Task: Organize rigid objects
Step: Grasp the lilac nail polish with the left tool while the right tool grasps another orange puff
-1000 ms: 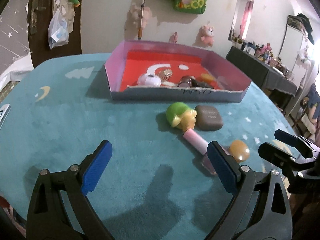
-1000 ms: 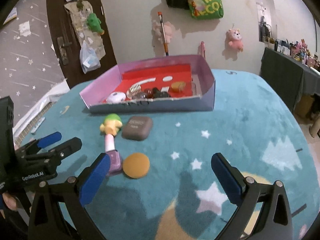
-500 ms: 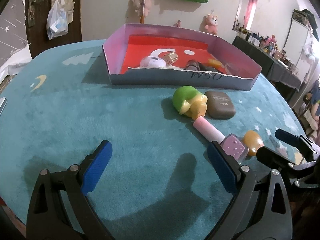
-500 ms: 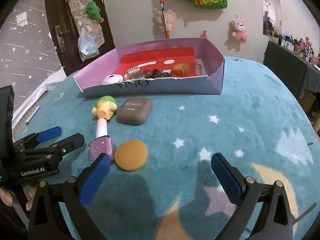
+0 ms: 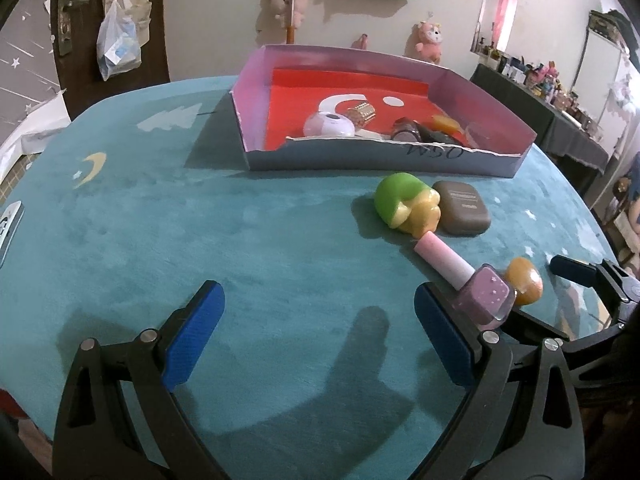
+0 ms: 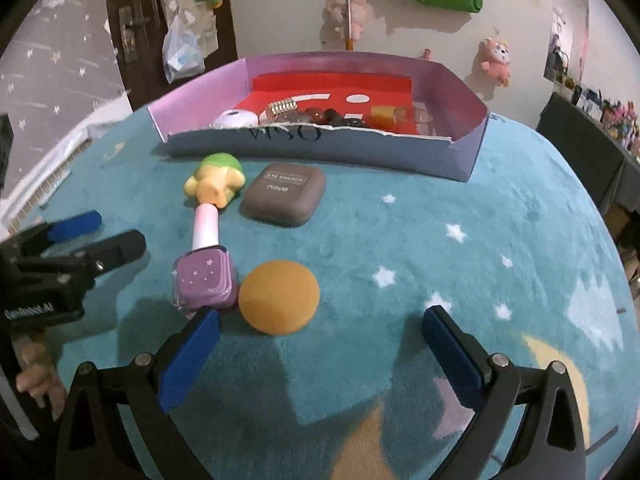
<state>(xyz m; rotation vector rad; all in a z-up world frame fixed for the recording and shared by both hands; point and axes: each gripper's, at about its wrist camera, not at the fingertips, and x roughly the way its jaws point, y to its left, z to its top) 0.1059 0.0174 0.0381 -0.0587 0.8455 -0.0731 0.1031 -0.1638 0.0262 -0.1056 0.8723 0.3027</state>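
A purple nail polish bottle (image 6: 205, 277) with a pink cap, an orange round puff (image 6: 279, 297), a brown eye shadow case (image 6: 285, 193) and a green and yellow toy (image 6: 215, 177) lie on the teal cloth before a pink box (image 6: 472, 124) with a red floor. My right gripper (image 6: 320, 342) is open, low, just short of the puff. My left gripper (image 5: 318, 330) is open and empty; its right finger (image 5: 440, 336) is beside the bottle (image 5: 484, 300). The puff (image 5: 524, 286), case (image 5: 462, 207) and toy (image 5: 404, 204) also show there.
The pink box (image 5: 256, 92) holds several small items, among them a white round one (image 5: 329, 125). The teal cloth (image 5: 200, 220) covers a round table. A dark side table with small bottles (image 5: 532, 92) stands at the right. A door (image 6: 132, 20) is behind.
Both grippers have moved forward and lower toward the loose objects. The right one has closed in on the orange puff. Both stay open; nothing was picked up.
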